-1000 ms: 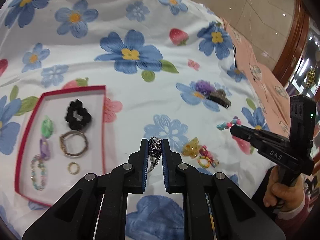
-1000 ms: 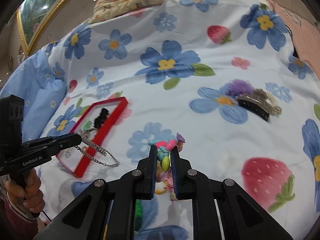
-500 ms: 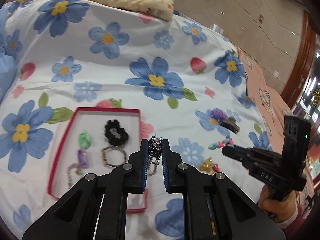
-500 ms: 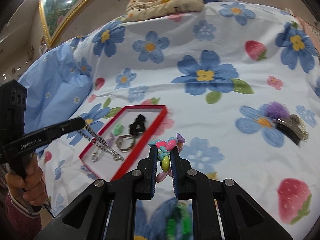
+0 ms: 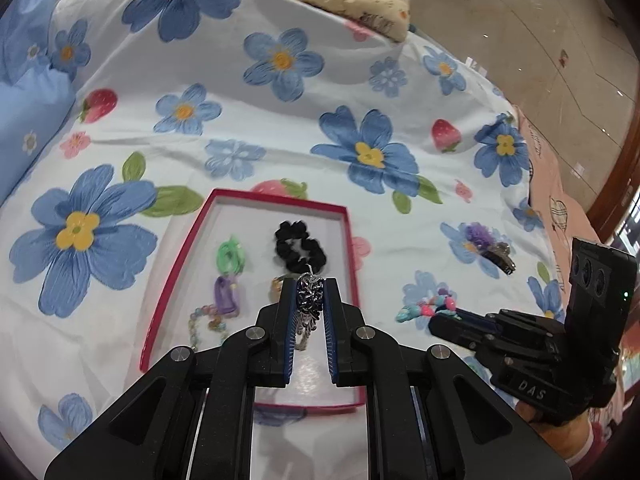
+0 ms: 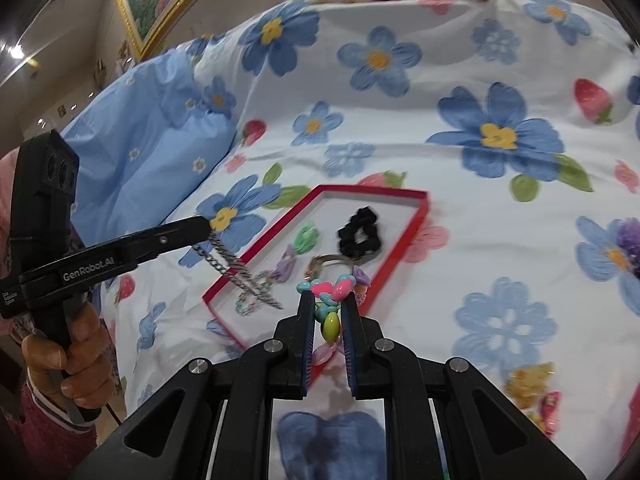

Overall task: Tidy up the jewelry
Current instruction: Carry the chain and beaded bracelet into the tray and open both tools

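Tray's (image 5: pixel 352 240) near half bare; scrunchie (image 5: pixel 300 246) blocks far half.

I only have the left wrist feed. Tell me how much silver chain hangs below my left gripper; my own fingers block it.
Observer: From the right wrist view, the silver chain hangs from the left gripper in a long double strand, its lower end over the red tray near the front left corner.
Operator: Report what the right gripper holds in full.
Observer: The right gripper is shut on a colourful bead bracelet; pink and teal beads bunch above the tips, a yellow-green bead sits between the fingers.
Operator: Say what lies on the bedspread to its right.
Observer: A yellow hair clip and a pink piece beside it.
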### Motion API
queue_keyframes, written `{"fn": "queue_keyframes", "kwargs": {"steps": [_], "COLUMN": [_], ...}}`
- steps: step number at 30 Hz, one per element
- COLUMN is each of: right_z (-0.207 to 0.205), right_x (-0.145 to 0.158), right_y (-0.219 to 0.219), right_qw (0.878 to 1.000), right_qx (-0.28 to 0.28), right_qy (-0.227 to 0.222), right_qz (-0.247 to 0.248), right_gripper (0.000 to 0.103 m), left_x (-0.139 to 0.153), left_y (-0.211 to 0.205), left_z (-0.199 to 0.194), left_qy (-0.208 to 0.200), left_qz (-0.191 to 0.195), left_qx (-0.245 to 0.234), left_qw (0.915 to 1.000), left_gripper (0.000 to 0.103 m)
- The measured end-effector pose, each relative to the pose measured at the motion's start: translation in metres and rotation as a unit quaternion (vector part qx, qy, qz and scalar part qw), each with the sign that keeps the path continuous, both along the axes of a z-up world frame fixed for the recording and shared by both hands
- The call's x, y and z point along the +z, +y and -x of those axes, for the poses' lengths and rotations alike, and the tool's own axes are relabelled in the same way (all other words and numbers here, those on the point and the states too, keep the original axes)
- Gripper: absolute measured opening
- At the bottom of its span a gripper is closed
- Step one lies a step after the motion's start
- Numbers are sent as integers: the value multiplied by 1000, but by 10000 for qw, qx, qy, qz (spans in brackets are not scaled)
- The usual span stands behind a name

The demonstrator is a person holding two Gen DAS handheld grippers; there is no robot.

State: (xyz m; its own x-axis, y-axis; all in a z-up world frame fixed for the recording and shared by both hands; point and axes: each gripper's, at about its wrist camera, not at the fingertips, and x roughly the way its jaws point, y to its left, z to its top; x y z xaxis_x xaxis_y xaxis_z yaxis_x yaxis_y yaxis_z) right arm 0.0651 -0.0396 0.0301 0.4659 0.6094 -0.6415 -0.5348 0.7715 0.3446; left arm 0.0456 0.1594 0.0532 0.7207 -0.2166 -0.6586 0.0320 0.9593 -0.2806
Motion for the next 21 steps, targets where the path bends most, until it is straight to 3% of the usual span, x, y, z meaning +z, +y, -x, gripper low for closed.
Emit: {"fn": "queue_keyframes", "kwargs": {"steps": [10, 21], "right_z": [-7, -18], "right_x": [-23, -59], "right_y": [52, 80], "right_qw": [9985, 9945], "right_qx": [464, 664], "right_qy": [205, 523], "right_qz": [214, 613], "right_gripper": [13, 13], "left_x": [-36, -80], "left_y": [21, 43], "left_z": [-12, -16], "left_qy": [377, 898], "left_qz": [165, 209], "left_qx": [151, 354], "left_qw": [9990, 9951], "left_gripper": [11, 11]}}
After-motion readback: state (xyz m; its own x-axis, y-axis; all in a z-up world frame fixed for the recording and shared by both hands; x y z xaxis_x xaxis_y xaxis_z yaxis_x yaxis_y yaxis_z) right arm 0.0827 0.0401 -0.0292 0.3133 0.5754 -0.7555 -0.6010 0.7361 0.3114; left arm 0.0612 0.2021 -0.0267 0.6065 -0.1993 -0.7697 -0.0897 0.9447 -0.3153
